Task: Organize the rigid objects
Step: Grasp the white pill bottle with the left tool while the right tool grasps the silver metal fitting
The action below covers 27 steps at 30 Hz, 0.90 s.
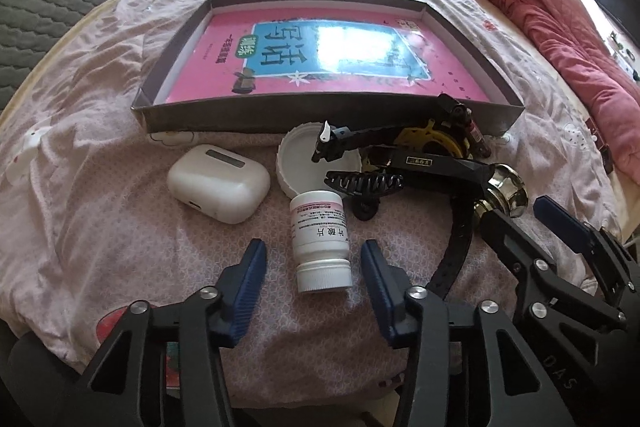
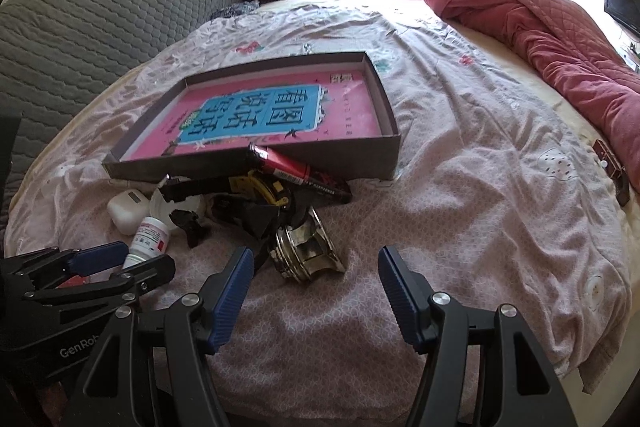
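"GenRob" marks the left gripper (image 2: 120, 267); "看图说写话" heads the pink book (image 2: 260, 115).

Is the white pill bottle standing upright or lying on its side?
On its side. The pill bottle lies flat on the bedspread, its label facing up and its cap end toward the left gripper.

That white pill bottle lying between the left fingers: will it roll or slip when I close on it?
The pill bottle lies on its side, so it may roll sideways. Its smooth plastic looks slippery. The soft bedsheet probably damps rolling.
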Each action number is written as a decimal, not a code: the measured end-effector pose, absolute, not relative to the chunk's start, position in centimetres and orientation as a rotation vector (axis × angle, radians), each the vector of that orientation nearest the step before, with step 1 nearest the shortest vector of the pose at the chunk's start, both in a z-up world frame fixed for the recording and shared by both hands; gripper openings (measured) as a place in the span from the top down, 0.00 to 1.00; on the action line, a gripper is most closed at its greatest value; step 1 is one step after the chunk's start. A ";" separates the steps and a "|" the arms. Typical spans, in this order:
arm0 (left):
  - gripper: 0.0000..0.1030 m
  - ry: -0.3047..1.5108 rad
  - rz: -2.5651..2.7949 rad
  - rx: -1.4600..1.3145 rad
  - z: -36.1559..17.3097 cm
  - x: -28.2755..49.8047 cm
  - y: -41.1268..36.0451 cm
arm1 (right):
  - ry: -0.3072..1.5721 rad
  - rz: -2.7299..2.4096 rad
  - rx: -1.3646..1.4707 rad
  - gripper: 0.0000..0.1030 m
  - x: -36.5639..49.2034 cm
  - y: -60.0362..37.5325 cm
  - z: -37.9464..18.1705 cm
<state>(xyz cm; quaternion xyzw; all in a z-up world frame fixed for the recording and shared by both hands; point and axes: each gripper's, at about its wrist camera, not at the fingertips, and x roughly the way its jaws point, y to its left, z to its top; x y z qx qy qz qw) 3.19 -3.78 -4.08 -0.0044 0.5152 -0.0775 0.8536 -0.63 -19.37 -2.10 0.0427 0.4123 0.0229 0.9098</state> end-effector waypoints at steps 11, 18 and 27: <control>0.60 1.101 -0.159 -0.020 -4.5 4.2 -4.5 | 0.862 0.045 0.063 0.38 0.5 -19.8 -2.9; 0.62 1.107 -0.143 -0.032 -4.8 4.6 -4.6 | 0.862 0.092 0.046 0.45 1.2 -19.6 -3.3; 0.73 1.092 -0.152 -0.050 -4.6 4.5 -4.0 | 0.874 0.160 0.136 0.54 1.5 -20.7 -3.8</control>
